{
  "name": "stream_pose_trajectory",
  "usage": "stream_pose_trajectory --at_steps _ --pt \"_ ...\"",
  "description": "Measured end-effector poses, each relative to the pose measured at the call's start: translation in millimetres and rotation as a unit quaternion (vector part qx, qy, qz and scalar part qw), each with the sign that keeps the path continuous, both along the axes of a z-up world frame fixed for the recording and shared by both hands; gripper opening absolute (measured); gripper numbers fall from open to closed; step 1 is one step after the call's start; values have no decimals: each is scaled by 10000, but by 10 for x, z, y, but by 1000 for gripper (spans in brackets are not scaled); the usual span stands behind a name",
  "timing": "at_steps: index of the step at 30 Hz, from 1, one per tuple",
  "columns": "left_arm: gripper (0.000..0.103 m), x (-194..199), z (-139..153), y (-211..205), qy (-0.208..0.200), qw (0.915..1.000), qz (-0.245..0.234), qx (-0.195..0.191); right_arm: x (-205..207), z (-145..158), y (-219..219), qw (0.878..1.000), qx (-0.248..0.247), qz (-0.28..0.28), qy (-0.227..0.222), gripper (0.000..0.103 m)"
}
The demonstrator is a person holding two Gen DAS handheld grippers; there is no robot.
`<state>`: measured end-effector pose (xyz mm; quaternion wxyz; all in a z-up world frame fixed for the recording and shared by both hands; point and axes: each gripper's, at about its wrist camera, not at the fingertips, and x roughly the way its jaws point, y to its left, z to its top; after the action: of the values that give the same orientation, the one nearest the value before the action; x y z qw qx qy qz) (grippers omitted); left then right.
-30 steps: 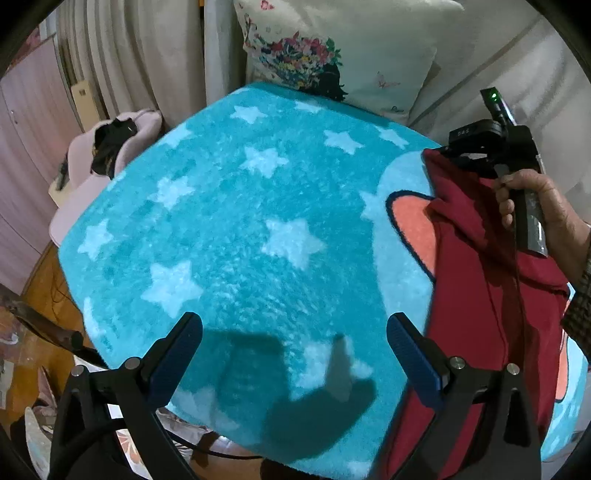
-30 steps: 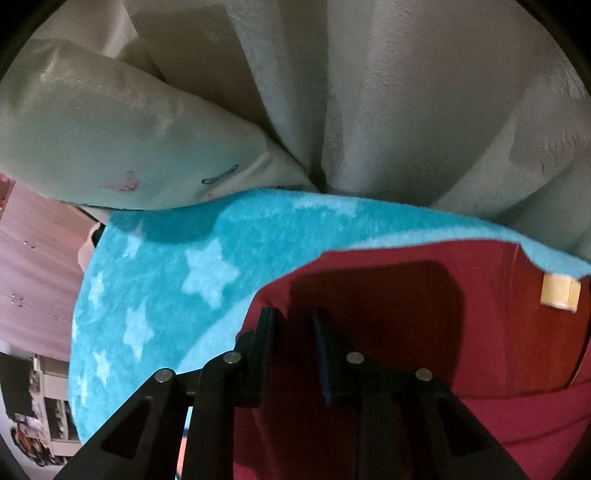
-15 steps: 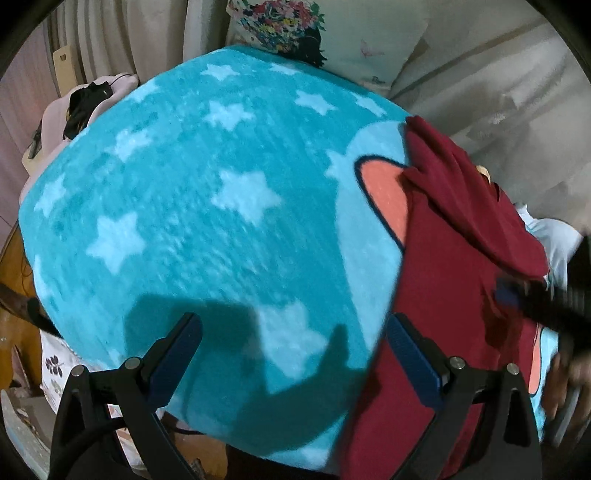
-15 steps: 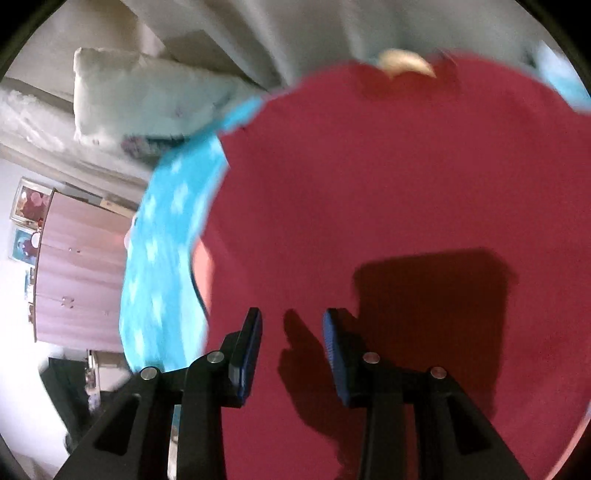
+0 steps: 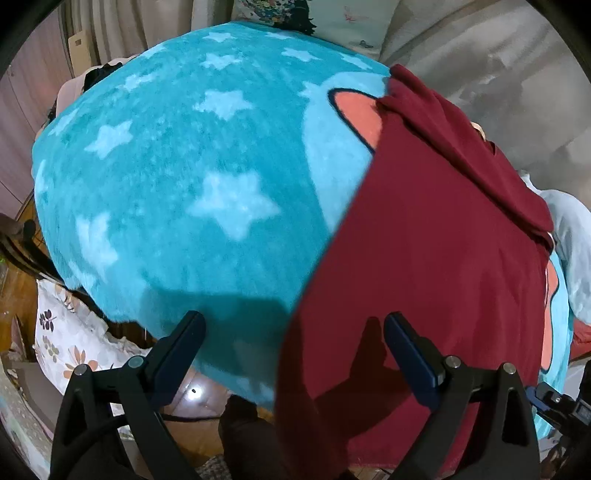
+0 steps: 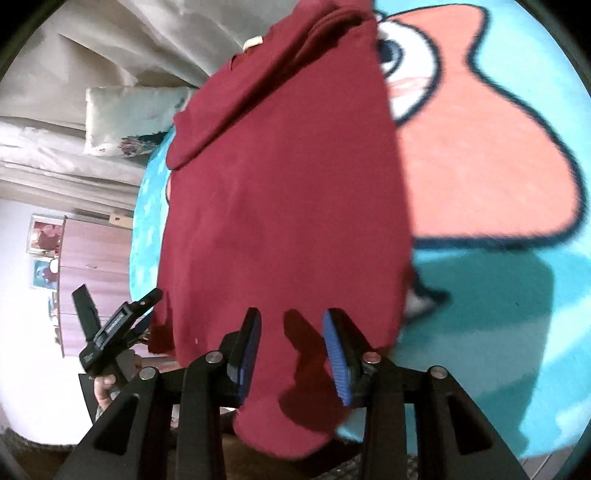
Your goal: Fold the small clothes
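garment: dark red top [image 5: 436,236], spread flat on the right part of the teal star blanket [image 5: 177,173], near hem hanging over the near edge; one sleeve folded across the far end
right gripper [image 6: 291,350]: jaws partly spread and opening, above the near hem, nothing pinched, pads clear of the cloth
left gripper [image 5: 295,354]: jaws spread wide, straddling the garment's left edge near the hem, empty
far side: floral pillow [image 5: 332,14], pale curtain [image 5: 480,66]

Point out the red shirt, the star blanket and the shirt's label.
Shirt [image 5: 424,229], left wrist view, middle of its body.
Blanket [image 5: 177,177], left wrist view, starred teal part.
Label [image 6: 253,43], right wrist view, tag at the collar.
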<state>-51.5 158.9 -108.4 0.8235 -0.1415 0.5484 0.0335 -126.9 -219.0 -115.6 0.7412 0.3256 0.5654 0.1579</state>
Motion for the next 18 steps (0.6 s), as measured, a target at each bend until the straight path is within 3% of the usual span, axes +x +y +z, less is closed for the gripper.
stream_pose_trajectory --at_steps 4,7,8,10,12,15,18 --pt "97 -117 -46 -46 89 9996 -11 -271 -90 28 -17 9996 72 198 -160 47" --pt "97 -209 -148 17 368 9950 80 -921 -136 54 -30 9995 43 191 -234 47" --pt "95 -236 -186 40 441 9925 142 -1128 -157 69 -44 9995 46 139 -271 47" --pt "79 -286 -217 102 486 9887 269 -1393 -179 119 -22 9993 12 -1 -382 47" --pt "70 -312 -194 128 459 9897 275 -1325 -202 133 -65 9988 -145 -159 -437 49" --pt "67 -353 -68 130 237 9932 256 -1108 -165 53 -97 9990 -181 -217 -348 54" --pt "67 -379 106 153 -90 9953 259 -929 -119 -70 -85 9994 145 -248 -190 54"
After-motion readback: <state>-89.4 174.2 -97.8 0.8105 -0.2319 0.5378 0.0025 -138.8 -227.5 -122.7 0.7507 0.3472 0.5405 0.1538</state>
